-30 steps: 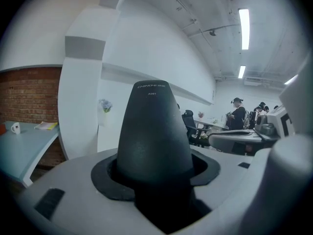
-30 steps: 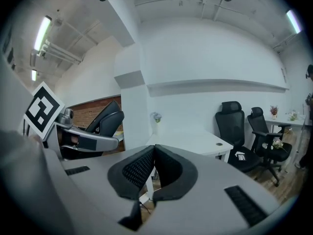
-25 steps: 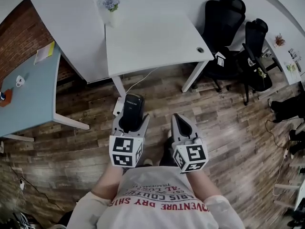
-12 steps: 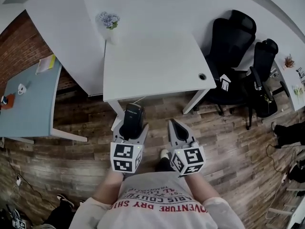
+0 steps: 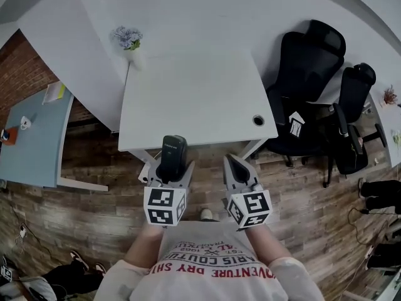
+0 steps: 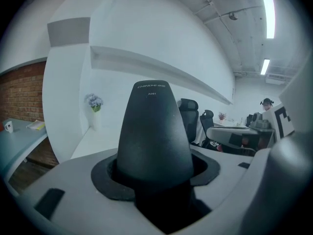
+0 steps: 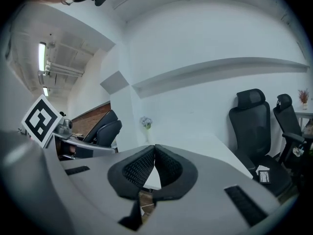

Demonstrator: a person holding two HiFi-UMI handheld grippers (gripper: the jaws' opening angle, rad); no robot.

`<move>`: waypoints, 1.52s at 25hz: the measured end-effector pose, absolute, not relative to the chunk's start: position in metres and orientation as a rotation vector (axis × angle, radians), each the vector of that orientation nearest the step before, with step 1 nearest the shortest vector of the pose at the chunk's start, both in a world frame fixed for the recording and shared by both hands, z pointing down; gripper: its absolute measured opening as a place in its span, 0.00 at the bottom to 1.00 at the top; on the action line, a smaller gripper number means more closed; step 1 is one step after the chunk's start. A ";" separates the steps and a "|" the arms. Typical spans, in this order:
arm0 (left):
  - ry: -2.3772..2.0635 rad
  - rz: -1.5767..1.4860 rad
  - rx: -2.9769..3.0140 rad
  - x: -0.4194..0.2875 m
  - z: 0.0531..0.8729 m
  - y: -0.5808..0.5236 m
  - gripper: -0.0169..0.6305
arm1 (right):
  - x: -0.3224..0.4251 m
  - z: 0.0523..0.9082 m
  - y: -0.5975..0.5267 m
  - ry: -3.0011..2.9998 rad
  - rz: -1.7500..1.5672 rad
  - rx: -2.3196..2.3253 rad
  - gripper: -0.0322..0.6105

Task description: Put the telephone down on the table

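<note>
A black telephone handset [image 5: 172, 153] stands up between the jaws of my left gripper [image 5: 168, 168], which is shut on it; in the left gripper view the telephone [image 6: 154, 131] fills the middle of the picture. My right gripper [image 5: 235, 166] is beside it, shut with nothing in it; its ribbed pads [image 7: 166, 165] meet at the tips. Both grippers hang over the wooden floor just short of the near edge of the white table [image 5: 188, 99], whose top [image 6: 90, 138] lies ahead.
A small vase of flowers [image 5: 127, 39] stands at the white table's far left corner. Two black office chairs [image 5: 307, 93] stand to the right. A pale blue table [image 5: 31, 137] is at the left, by a brick wall. A cable hole [image 5: 258, 120] sits near the table's right front corner.
Both grippers, with the telephone still in the left one, have moved forward toward the white table, from well back over the floor to just before its near edge.
</note>
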State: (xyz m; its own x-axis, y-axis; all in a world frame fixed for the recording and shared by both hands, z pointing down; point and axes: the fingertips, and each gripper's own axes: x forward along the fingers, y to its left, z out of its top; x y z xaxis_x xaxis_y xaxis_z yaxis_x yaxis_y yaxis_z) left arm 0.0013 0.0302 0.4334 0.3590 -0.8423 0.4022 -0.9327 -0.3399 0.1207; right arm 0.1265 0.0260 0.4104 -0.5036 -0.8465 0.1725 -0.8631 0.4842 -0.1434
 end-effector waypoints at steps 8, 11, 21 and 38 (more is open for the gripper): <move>-1.590 0.444 2.255 0.011 0.446 0.004 0.48 | 0.146 0.423 -0.010 -2.639 0.398 1.512 0.09; -1.597 0.436 2.237 0.004 0.448 -0.013 0.48 | 0.142 0.427 -0.025 -2.634 0.401 1.500 0.09; -1.506 0.403 2.292 0.002 0.447 -0.106 0.48 | 0.144 0.424 -0.106 -2.549 0.377 1.626 0.09; -1.489 0.399 2.241 -0.039 0.461 -0.209 0.48 | 0.106 0.426 -0.213 -2.521 0.370 1.607 0.09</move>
State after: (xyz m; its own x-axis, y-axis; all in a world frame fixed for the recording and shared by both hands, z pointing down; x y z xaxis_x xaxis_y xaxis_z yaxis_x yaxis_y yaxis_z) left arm -0.0387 -0.2087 0.4608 0.3856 -0.8026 0.4551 -0.9226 -0.3393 0.1834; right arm 0.1061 -0.2131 0.4261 -0.4248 -0.8733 0.2385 -0.9050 0.4032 -0.1355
